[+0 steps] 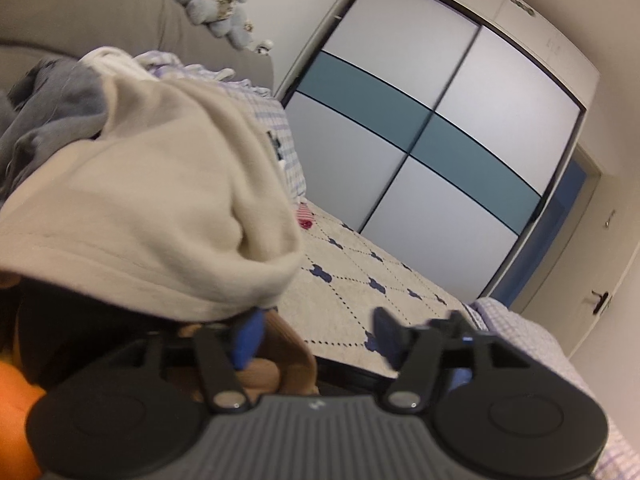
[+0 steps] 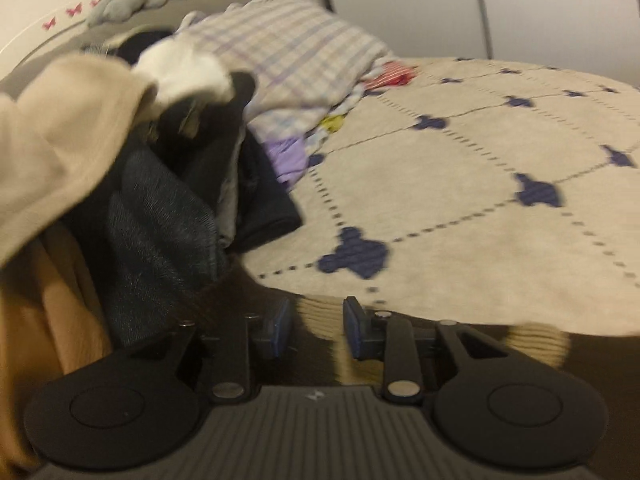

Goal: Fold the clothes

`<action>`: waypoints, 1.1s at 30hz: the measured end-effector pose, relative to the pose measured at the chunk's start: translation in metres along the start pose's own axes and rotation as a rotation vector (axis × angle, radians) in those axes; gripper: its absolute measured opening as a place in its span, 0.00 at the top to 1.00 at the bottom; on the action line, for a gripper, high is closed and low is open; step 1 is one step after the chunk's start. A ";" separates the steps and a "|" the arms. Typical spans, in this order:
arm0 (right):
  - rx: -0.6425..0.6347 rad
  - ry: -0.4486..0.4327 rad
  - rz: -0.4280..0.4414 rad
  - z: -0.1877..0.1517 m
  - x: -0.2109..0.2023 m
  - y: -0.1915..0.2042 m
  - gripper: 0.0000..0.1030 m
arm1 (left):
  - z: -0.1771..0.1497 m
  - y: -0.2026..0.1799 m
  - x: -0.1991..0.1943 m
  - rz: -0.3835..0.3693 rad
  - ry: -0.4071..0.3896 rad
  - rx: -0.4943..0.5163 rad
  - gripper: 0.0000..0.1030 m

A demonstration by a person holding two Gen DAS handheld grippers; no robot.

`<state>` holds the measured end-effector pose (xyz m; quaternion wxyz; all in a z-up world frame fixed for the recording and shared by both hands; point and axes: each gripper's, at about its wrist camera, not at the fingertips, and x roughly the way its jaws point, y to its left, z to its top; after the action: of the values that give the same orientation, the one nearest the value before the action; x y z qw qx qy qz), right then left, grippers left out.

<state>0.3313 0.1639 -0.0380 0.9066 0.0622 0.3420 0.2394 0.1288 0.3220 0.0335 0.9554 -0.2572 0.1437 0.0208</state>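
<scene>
Two tongs work at the bed's edge: the left tongs point(image 1: 316, 334) stand wide, gripping nothing, beside the heaped beige garment point(image 1: 160, 200). The right tongs point(image 2: 316, 326) stand narrow around a ribbed tan cuff point(image 2: 320, 320), perhaps pinching it to drag onto the patterned blanket point(image 2: 480, 200) for folding.

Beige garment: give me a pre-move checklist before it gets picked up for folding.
1. Left gripper jaws open, nothing between them: ok.
2. Beige garment in view, draped over the clothes pile: ok.
3. Right gripper jaws free: cannot tell; ribbed fabric sits in the gap, pads appear not to press.
4. Bare blanket to fold on: ok.
5. Garment free of the pile underneath: cannot tell.
</scene>
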 end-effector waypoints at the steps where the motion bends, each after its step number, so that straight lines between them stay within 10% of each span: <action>1: 0.004 -0.010 -0.010 0.000 -0.009 -0.004 0.64 | -0.001 -0.003 -0.001 -0.010 0.001 0.008 0.23; 10: 0.014 -0.053 -0.240 -0.019 -0.124 -0.099 0.56 | -0.033 -0.053 -0.001 -0.122 0.144 0.101 0.11; 33: 0.053 -0.113 -0.821 -0.131 -0.405 -0.289 0.48 | -0.217 -0.159 -0.020 -0.331 0.847 0.353 0.11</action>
<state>0.0952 -0.2892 0.0219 0.9422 -0.0430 0.2942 -0.1548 0.0701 0.0772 -0.0630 0.8324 -0.0963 0.4784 -0.2626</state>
